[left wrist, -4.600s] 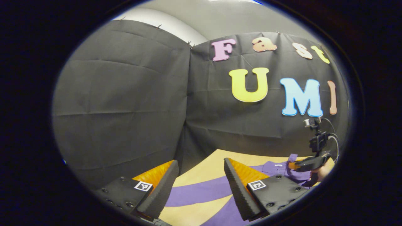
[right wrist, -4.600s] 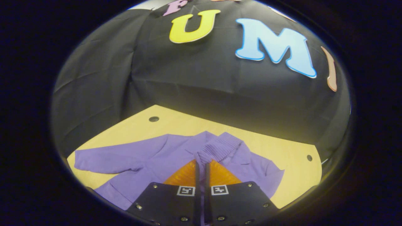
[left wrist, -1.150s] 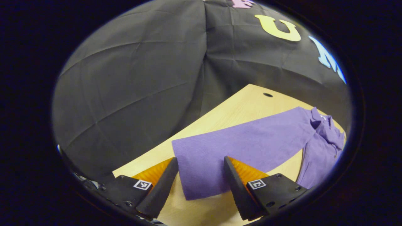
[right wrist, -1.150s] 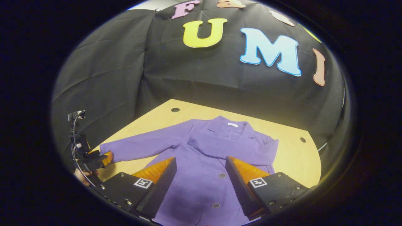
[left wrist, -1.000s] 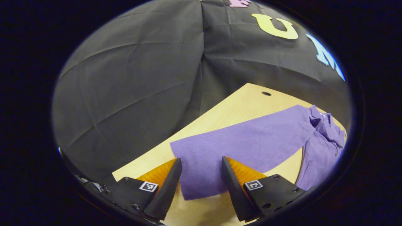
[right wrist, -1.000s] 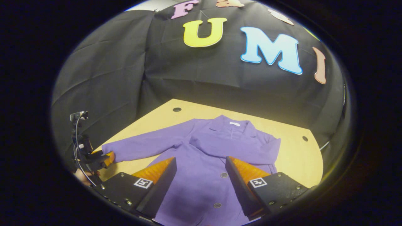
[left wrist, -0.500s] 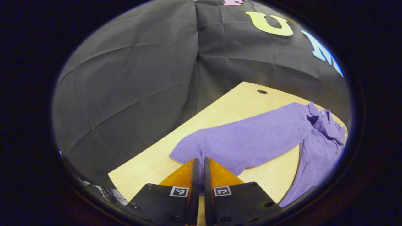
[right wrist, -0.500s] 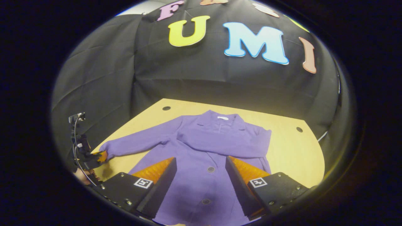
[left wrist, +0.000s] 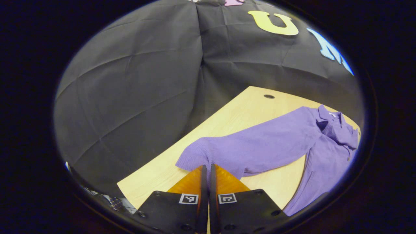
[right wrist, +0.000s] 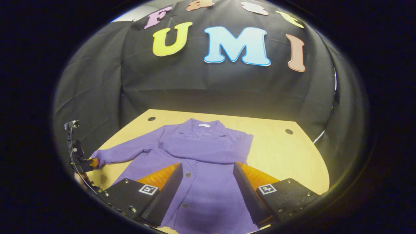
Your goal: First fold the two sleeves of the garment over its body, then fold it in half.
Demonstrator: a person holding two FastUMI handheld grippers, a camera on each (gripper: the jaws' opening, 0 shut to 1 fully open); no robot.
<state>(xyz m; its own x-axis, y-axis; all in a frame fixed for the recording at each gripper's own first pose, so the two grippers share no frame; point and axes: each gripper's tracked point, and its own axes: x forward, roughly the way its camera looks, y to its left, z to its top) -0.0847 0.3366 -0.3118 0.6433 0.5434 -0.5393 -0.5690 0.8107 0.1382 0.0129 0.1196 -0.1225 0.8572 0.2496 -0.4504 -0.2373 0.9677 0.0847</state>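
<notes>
My left gripper (left wrist: 206, 169) has its fingers pinched shut on the cuff of the purple jacket (right wrist: 208, 152) sleeve (left wrist: 260, 146), which stretches to the upper right of the frame toward the body, while my right gripper (right wrist: 208, 175) hangs open over the body on the bench (right wrist: 282, 156).

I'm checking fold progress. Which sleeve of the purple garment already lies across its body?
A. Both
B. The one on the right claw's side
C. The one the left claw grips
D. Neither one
B: that folded sleeve crosses the chest, while the left claw pinches the outstretched sleeve.
</notes>
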